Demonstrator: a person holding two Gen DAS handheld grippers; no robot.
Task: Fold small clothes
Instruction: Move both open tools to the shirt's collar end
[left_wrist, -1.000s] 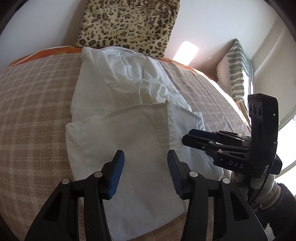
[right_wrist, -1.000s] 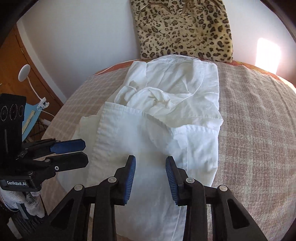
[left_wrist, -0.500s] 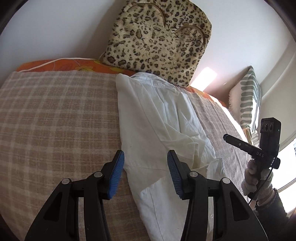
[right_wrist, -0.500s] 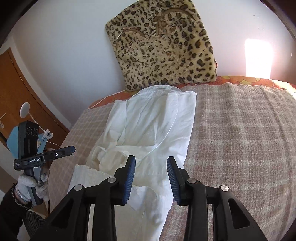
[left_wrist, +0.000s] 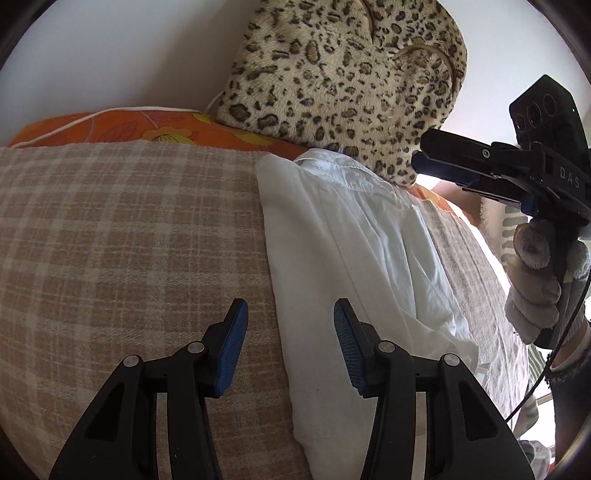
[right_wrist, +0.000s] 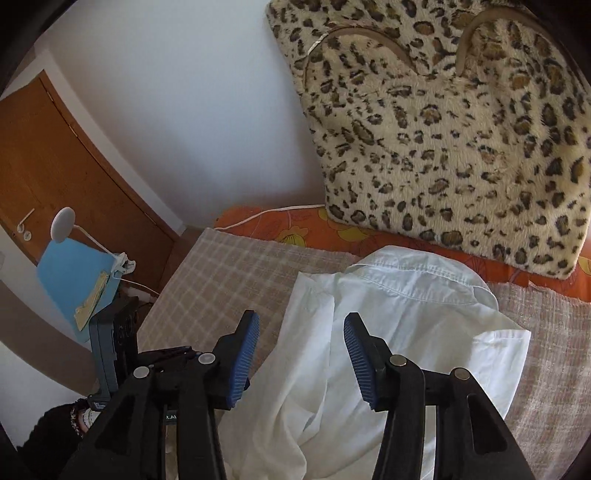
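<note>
A white shirt (left_wrist: 354, 266) lies partly folded lengthwise on a beige checked blanket (left_wrist: 129, 240), its collar (right_wrist: 413, 277) toward the leopard cushion. My left gripper (left_wrist: 290, 343) is open and empty, low over the shirt's left edge. My right gripper (right_wrist: 301, 356) is open and empty above the shirt (right_wrist: 388, 350) near the collar. The right gripper also shows in the left wrist view (left_wrist: 436, 155), held in a gloved hand at the upper right. The left gripper's body (right_wrist: 122, 343) shows at the lower left of the right wrist view.
A leopard-print cushion (left_wrist: 343, 81) leans on the white wall at the head of the bed. An orange flowered sheet (right_wrist: 295, 229) edges the blanket. A wooden door (right_wrist: 55, 177) and a blue lamp (right_wrist: 74, 277) stand to the left.
Both grippers have let go of the lower shirt and moved forward along it toward the collar end. The shirt now lies narrower, folded lengthwise. Both jaws stay open.
</note>
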